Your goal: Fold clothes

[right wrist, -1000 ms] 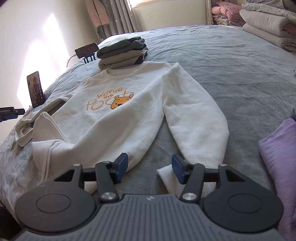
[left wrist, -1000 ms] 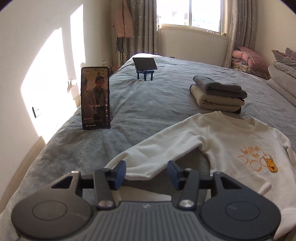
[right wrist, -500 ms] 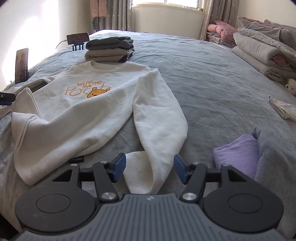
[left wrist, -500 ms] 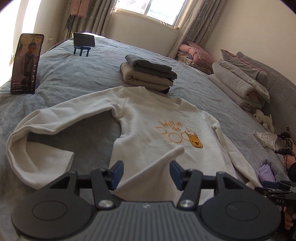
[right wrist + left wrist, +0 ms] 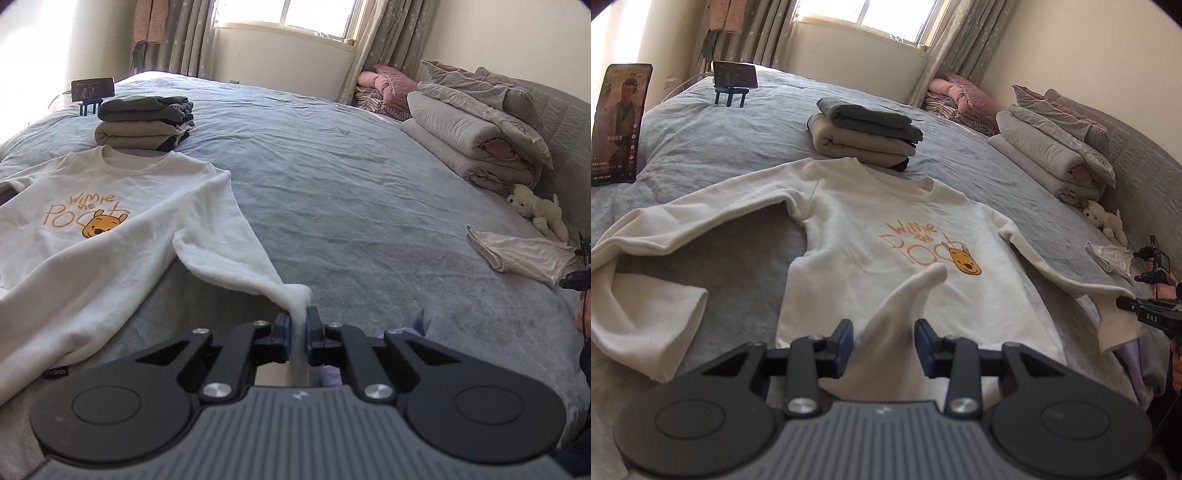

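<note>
A cream sweatshirt (image 5: 886,229) with an orange bear print lies face up on the grey bed (image 5: 746,122), sleeves spread. My left gripper (image 5: 884,345) is at its bottom hem. A raised fold of the hem stands between the blue pads (image 5: 846,343), and the jaws are closing on it without visibly pinching it. In the right wrist view the same sweatshirt (image 5: 92,206) lies to the left. My right gripper (image 5: 295,332) is shut on the cuff of its near sleeve (image 5: 221,251), which is lifted off the bed.
A stack of folded clothes (image 5: 864,136) sits just beyond the collar. A phone (image 5: 620,122) stands at far left and a device on a blue stand (image 5: 735,75) farther back. Folded quilts (image 5: 472,140), a plush toy (image 5: 539,210), a white garment (image 5: 517,254) and purple cloth (image 5: 330,373) lie right.
The left gripper swung from the left sleeve to the hem and its jaws narrowed around the raised fold. The right gripper shut on the sleeve cuff and lifted it.
</note>
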`<action>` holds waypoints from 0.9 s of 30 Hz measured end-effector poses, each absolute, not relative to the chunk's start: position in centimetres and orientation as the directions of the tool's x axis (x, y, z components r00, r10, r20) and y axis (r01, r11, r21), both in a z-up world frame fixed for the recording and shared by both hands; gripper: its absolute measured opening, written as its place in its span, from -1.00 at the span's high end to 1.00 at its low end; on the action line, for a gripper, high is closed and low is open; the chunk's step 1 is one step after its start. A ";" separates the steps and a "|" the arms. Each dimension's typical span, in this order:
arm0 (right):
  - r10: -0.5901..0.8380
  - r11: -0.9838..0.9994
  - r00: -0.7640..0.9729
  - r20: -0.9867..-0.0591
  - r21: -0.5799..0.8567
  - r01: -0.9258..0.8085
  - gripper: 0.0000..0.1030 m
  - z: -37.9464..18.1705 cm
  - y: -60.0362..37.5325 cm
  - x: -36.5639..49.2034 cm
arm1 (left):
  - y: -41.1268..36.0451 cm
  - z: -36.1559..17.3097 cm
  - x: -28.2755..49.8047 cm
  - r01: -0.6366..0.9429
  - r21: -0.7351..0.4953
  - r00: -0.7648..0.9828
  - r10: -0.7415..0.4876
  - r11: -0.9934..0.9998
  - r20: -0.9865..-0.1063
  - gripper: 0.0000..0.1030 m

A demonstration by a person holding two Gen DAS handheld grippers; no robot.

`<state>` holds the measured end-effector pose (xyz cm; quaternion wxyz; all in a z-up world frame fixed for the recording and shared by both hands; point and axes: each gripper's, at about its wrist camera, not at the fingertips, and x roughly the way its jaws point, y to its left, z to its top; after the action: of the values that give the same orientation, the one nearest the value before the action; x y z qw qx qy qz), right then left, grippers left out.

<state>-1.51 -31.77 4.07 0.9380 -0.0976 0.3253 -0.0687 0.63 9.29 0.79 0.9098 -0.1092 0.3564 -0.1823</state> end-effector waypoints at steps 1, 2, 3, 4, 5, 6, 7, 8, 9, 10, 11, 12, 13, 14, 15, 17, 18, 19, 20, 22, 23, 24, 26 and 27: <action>-0.208 0.968 0.779 -0.592 -0.237 0.078 0.84 4.3 -32.1 -1.2 | 9.4 0.8 0.6 0.251 -0.333 0.680 -0.410 0.909 -0.607 0.28; -0.222 0.966 0.774 -0.593 -0.242 0.092 0.84 4.4 -32.5 -0.8 | 9.5 0.8 0.6 0.250 -0.336 0.681 -0.411 0.908 -0.606 0.28; -0.225 0.966 0.767 -0.601 -0.238 0.097 0.83 4.4 -32.8 -0.5 | 9.5 0.7 0.7 0.248 -0.339 0.681 -0.412 0.908 -0.606 0.28; -0.221 0.969 0.761 -0.610 -0.227 0.100 0.81 4.4 -33.0 -0.4 | 9.6 0.7 0.7 0.246 -0.342 0.680 -0.413 0.907 -0.605 0.28; -0.217 0.971 0.755 -0.618 -0.216 0.103 0.74 4.3 -33.2 -0.3 | 9.7 0.7 0.7 0.246 -0.348 0.679 -0.417 0.905 -0.604 0.28; -0.210 0.974 0.754 -0.623 -0.204 0.103 0.61 4.3 -33.2 -0.4 | 9.7 0.8 0.8 0.247 -0.352 0.679 -0.420 0.903 -0.602 0.28; -0.202 0.976 0.752 -0.627 -0.191 0.103 0.48 4.3 -33.1 -0.6 | 9.7 0.8 0.9 0.248 -0.355 0.679 -0.424 0.901 -0.600 0.28; -0.183 0.981 0.755 -0.630 -0.171 0.095 0.35 4.4 -32.9 -0.9 | 9.7 0.9 1.0 0.250 -0.359 0.679 -0.427 0.899 -0.597 0.28; -0.166 0.984 0.761 -0.627 -0.154 0.088 0.04 4.5 -32.7 -1.4 | 9.7 1.0 1.2 0.252 -0.362 0.678 -0.431 0.897 -0.595 0.28; -0.149 0.987 0.768 -0.623 -0.141 0.078 -0.08 4.5 -32.3 -1.7 | 9.7 1.1 1.3 0.255 -0.366 0.678 -0.435 0.895 -0.593 0.28; -0.133 0.989 0.772 -0.621 -0.133 0.063 -0.09 4.6 -31.9 -2.1 | 9.6 1.1 1.5 0.258 -0.370 0.677 -0.441 0.892 -0.590 0.28; -0.118 0.991 0.775 -0.621 -0.125 0.051 -0.09 4.6 -31.5 -2.4 | 9.5 1.1 1.6 0.263 -0.375 0.674 -0.448 0.889 -0.588 0.28; -0.098 0.993 0.777 -0.622 -0.111 0.036 -0.08 4.6 -31.1 -2.7 | 9.4 1.2 1.8 0.268 -0.380 0.670 -0.455 0.885 -0.586 0.28; -0.072 0.995 0.778 -0.624 -0.093 0.017 -0.09 4.6 -30.6 -3.0 | 9.2 1.2 1.9 0.274 -0.385 0.667 -0.462 0.882 -0.584 0.36; -0.043 0.997 0.776 -0.629 -0.072 -0.003 -0.09 4.6 -30.2 -3.2 | 9.1 1.2 1.9 0.278 -0.384 0.665 -0.465 0.881 -0.585 0.49; 0.015 0.999 0.769 -0.640 -0.024 -0.040 -0.09 4.5 -29.5 -3.7 | 8.8 1.4 1.6 0.290 -0.364 0.662 -0.461 0.885 -0.591 0.79; 0.037 0.998 0.764 -0.644 -0.008 -0.055 -0.09 4.5 -29.2 -3.9 | 8.8 1.7 1.2 0.299 -0.351 0.667 -0.458 0.887 -0.588 0.80; 0.063 0.997 0.759 -0.648 0.012 -0.073 -0.09 4.4 -28.8 -4.1 | 8.9 1.9 0.8 0.307 -0.342 0.672 -0.456 0.888 -0.583 0.83; 0.092 0.995 0.752 -0.653 0.032 -0.095 -0.09 4.2 -28.2 -4.4 | 9.1 2.1 0.3 0.315 -0.331 0.678 -0.455 0.889 -0.577 0.83; 0.138 0.990 0.734 -0.665 0.060 -0.131 -0.09 3.9 -27.3 -4.7 | 9.8 2.6 -0.8 0.330 -0.321 0.686 -0.459 0.888 -0.564 0.84; 0.159 0.986 0.724 -0.671 0.073 -0.148 -0.09 3.7 -26.9 -4.8 | 10.3 2.8 -1.4 0.335 -0.320 0.689 -0.462 0.886 -0.558 0.85; 0.172 0.984 0.717 -0.675 0.083 -0.158 -0.09 3.5 -26.6 -4.8 | 11.0 3.0 -2.1 0.344 -0.319 0.691 -0.468 0.883 -0.551 0.85; 0.198 0.979 0.700 -0.686 0.101 -0.178 -0.09 3.0 -25.8 -4.8 | 12.2 3.2 -3.4 0.358 -0.318 0.687 -0.478 0.878 -0.547 0.85; 0.208 0.977 0.692 -0.691 0.107 -0.185 -0.09 2.8 -25.5 -4.8 | 12.7 3.2 -4.0 0.366 -0.322 0.681 -0.487 0.873 -0.547 0.85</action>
<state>-4.77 -25.50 2.82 0.9197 0.0146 0.3776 0.1068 -3.98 12.70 3.21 0.9120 -0.0933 0.3239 -0.2339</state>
